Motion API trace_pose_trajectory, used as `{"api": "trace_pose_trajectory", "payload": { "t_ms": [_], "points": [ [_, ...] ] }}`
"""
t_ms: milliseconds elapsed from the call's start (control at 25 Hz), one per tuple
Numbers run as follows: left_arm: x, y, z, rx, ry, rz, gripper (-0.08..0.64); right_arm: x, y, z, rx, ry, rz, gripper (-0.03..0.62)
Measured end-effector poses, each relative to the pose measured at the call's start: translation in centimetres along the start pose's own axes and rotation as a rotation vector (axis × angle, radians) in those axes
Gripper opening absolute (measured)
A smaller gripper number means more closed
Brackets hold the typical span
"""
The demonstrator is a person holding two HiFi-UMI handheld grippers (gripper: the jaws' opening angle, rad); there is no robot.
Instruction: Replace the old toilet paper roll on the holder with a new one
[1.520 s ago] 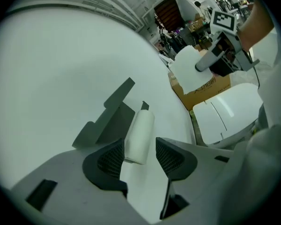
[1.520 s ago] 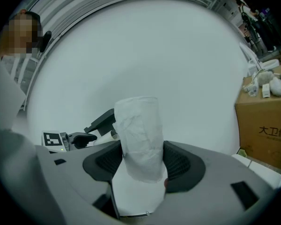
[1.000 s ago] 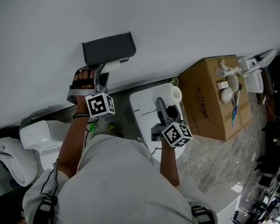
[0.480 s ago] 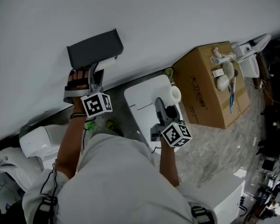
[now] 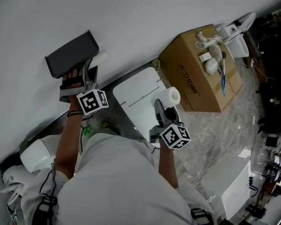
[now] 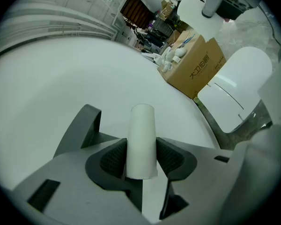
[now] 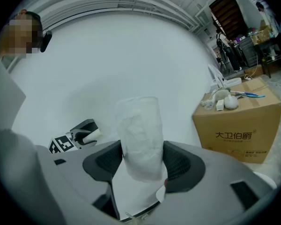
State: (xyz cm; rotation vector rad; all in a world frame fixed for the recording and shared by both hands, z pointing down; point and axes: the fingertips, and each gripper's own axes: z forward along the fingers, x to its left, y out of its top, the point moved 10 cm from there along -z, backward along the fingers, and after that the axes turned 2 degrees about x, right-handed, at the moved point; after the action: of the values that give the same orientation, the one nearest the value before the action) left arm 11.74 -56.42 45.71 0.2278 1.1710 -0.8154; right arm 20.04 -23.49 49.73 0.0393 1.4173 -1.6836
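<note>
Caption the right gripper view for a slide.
Right claw clamped on a full toilet paper roll before a white wall, cardboard box at right.

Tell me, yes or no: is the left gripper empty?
No, the left gripper is shut on a slim white tube, which is pressed between both of its pads.

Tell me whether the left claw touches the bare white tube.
Touching. The left gripper view shows the left claw pressing both sides of the white tube.
</note>
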Motion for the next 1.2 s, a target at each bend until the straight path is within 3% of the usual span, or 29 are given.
{"api": "trace_pose_trajectory", "payload": {
  "t_ms": [720,960,1080,1200],
  "points": [
    [-0.8,5.7,3.0,-0.119,-0.028,0.049,0.209,-2.3,-0.9,-8.5,-0.095,-0.184,0.046,0.278],
    [-1.2,6.9,0.5,-0.23,-0.011,-0.013,0.209,-2.5,-1.1,-9.7,-0.1,-0.181,0.035,0.278],
    [-1.8,7.8,-1.0,-0.292,-0.045,-0.026,0.209,-2.0,-0.8,-9.6,-0.109,-0.158,0.04,0.278],
    [-2.4,7.8,-3.0,-0.331,-0.085,-0.096,0.209,-2.0,-0.3,-8.5,-0.127,-0.117,0.059,0.278]
  ]
}}
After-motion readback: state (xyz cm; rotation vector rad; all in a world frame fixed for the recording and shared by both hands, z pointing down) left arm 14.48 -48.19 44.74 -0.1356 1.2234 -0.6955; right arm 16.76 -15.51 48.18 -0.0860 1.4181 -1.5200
